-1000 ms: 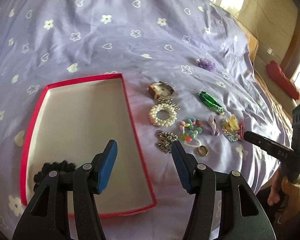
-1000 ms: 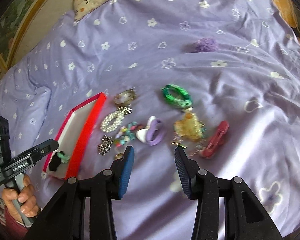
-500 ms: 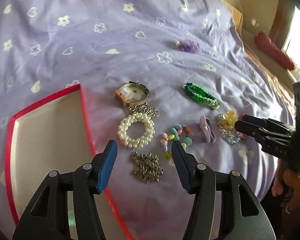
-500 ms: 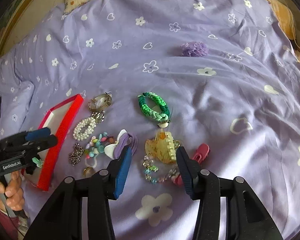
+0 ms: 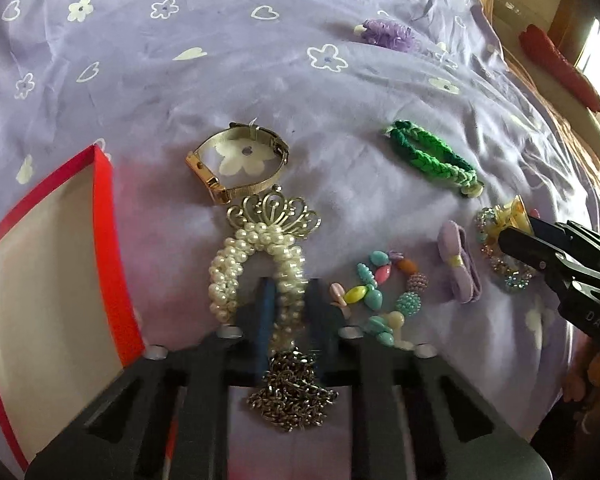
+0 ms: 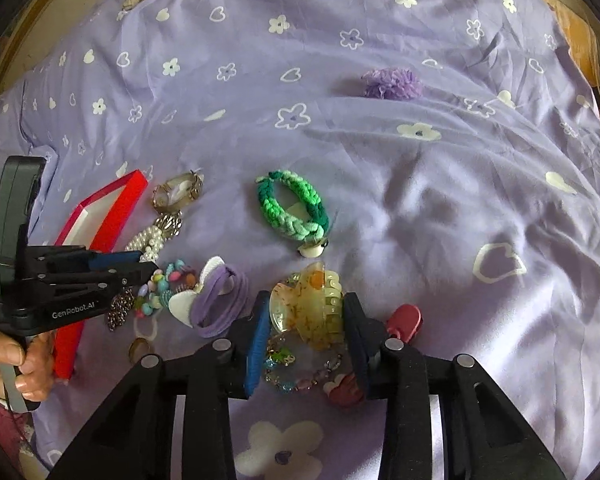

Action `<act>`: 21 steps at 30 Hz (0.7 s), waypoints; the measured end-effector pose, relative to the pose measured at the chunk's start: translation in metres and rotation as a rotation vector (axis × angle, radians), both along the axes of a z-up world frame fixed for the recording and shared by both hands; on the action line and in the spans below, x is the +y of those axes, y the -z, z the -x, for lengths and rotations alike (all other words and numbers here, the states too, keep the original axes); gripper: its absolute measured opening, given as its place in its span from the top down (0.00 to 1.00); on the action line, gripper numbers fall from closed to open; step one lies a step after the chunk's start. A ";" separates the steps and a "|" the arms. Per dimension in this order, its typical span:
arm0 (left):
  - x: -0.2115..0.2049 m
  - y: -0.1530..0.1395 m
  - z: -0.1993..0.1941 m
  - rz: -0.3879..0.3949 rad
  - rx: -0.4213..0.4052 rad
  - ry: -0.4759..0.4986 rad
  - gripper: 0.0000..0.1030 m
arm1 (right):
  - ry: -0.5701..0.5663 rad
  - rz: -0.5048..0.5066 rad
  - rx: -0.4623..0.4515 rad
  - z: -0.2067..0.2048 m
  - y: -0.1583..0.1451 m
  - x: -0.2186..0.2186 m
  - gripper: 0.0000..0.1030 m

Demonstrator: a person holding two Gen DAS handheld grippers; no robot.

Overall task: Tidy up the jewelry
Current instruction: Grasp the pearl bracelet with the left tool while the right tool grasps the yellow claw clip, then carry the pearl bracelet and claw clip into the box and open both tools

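Note:
Jewelry lies on a purple bedspread. My left gripper (image 5: 290,300) has its jaws shut on the near side of the pearl bracelet with a gold crown (image 5: 256,264); a silver chain (image 5: 292,392) lies under it. The red-rimmed white box (image 5: 116,248) is to its left. My right gripper (image 6: 304,316) is open, with its fingers on both sides of the amber hair claw (image 6: 304,308); a beaded bracelet (image 6: 296,368) and a red clip (image 6: 404,320) lie beside it. The left gripper also shows in the right wrist view (image 6: 140,264).
A gold watch (image 5: 240,160), green braided bracelet (image 5: 432,156), colourful bead bracelet (image 5: 380,292), purple bow tie (image 5: 460,268) and a purple scrunchie (image 5: 388,34) lie on the bed. The bed edge drops off at the right, with a red object (image 5: 560,64) beyond.
My left gripper moved forward and down and shut on the pearl bracelet. My right gripper moved forward so its open fingers flank the amber hair claw.

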State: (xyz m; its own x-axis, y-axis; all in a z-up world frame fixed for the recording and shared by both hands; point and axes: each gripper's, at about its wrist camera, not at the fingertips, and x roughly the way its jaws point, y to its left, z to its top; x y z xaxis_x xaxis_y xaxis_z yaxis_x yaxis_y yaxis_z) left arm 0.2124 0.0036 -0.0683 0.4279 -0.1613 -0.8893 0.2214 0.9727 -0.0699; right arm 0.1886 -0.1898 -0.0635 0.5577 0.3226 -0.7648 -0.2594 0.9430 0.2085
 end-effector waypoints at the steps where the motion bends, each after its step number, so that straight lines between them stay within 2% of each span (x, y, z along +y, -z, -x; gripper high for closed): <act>1: 0.001 -0.001 0.001 0.008 -0.005 -0.002 0.89 | -0.001 -0.007 -0.002 0.000 -0.001 0.000 0.65; 10: 0.015 -0.031 0.028 0.107 -0.089 -0.027 0.91 | -0.014 -0.083 -0.040 0.014 -0.023 0.001 0.65; 21: 0.046 -0.073 0.062 0.174 -0.176 -0.076 0.91 | -0.093 -0.127 -0.046 0.028 -0.043 0.035 0.65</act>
